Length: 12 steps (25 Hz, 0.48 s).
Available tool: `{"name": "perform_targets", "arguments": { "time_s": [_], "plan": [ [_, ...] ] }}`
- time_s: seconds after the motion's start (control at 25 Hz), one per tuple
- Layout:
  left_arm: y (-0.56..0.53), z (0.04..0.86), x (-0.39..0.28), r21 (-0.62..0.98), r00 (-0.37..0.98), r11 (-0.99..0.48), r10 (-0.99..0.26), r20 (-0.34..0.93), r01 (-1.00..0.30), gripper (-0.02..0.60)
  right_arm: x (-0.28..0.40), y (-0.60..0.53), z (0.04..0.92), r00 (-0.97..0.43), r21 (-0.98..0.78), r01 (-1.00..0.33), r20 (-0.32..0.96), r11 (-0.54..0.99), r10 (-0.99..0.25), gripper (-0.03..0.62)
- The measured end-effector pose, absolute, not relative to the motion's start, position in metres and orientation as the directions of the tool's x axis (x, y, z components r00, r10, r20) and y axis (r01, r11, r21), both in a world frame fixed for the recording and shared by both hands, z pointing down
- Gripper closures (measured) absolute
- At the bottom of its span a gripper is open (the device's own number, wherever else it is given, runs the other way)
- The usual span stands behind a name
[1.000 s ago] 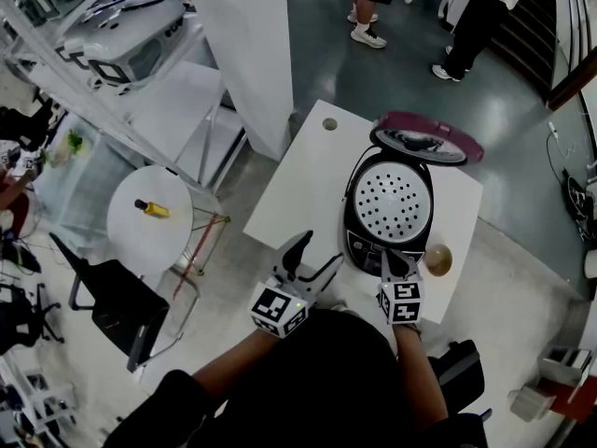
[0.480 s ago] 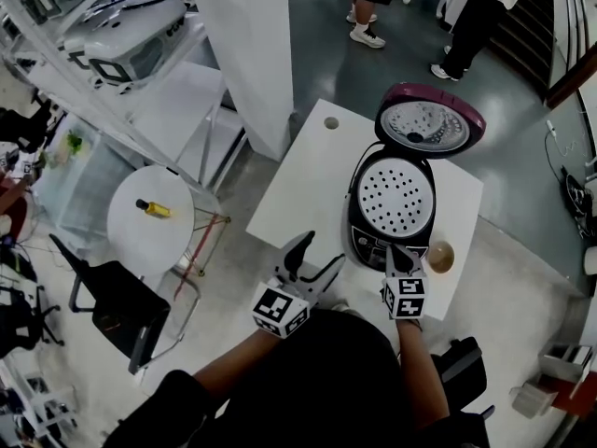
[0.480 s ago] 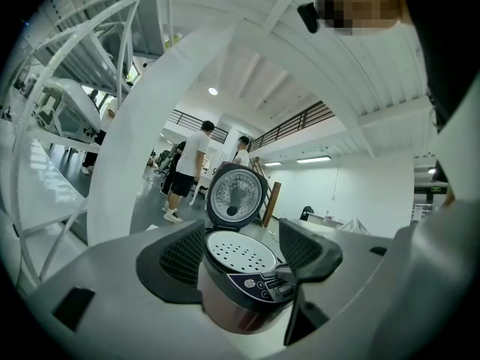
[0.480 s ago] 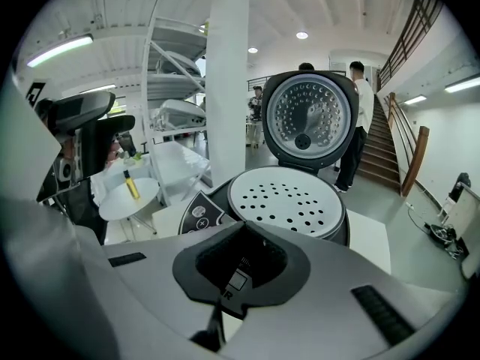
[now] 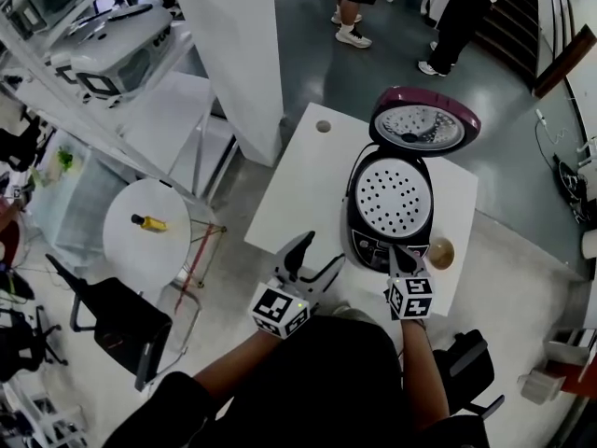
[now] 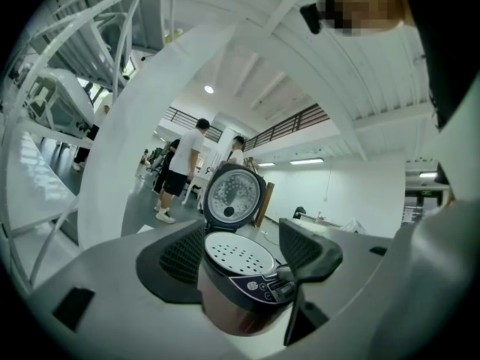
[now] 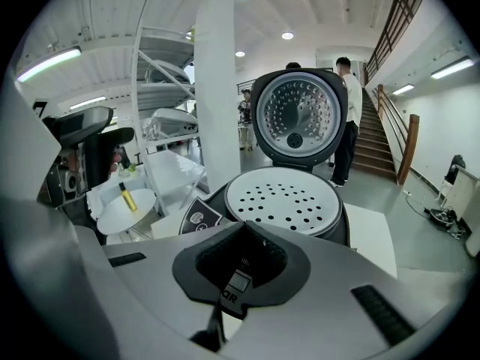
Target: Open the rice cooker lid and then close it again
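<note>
The black rice cooker stands on the white table with its maroon lid raised upright at the far side. A perforated white inner plate covers the pot. My right gripper is shut, its tips at the cooker's front control panel; whether they touch it I cannot tell. In the right gripper view the shut gripper points at the plate and lid. My left gripper hangs open left of the cooker's front; its view frames the cooker between the fingers.
A round brownish cup sits on the table right of the cooker. A white pillar rises behind the table's left. A round side table with a yellow bottle and a black chair stand left. People stand beyond.
The lid has swung up from partly raised to fully upright. Both grippers have stayed about where they were.
</note>
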<state>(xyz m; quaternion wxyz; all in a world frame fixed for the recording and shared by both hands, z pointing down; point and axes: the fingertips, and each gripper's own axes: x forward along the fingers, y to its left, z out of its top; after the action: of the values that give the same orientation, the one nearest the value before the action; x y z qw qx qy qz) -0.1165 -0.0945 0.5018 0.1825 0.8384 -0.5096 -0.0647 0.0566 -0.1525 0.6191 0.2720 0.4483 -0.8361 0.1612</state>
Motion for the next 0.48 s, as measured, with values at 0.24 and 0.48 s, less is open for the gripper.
{"name": "perform_targets", "arguments": {
  "time_s": [0.24,0.48],
  "plan": [
    [-0.121,0.479,-0.111,0.345,0.55,-0.508,-0.834,0.031,-0.789,0.293,0.058,-0.154,0.615,-0.468,-0.033,-0.833,0.574,0.552,-0.672,0.592],
    [-0.173,0.442,-0.122,0.279,0.578,-0.558,-0.816,-0.014,-0.782,0.293,0.052,-0.149,0.602,-0.458,-0.031,-0.854,0.517,0.519,-0.723,0.592]
  ]
}}
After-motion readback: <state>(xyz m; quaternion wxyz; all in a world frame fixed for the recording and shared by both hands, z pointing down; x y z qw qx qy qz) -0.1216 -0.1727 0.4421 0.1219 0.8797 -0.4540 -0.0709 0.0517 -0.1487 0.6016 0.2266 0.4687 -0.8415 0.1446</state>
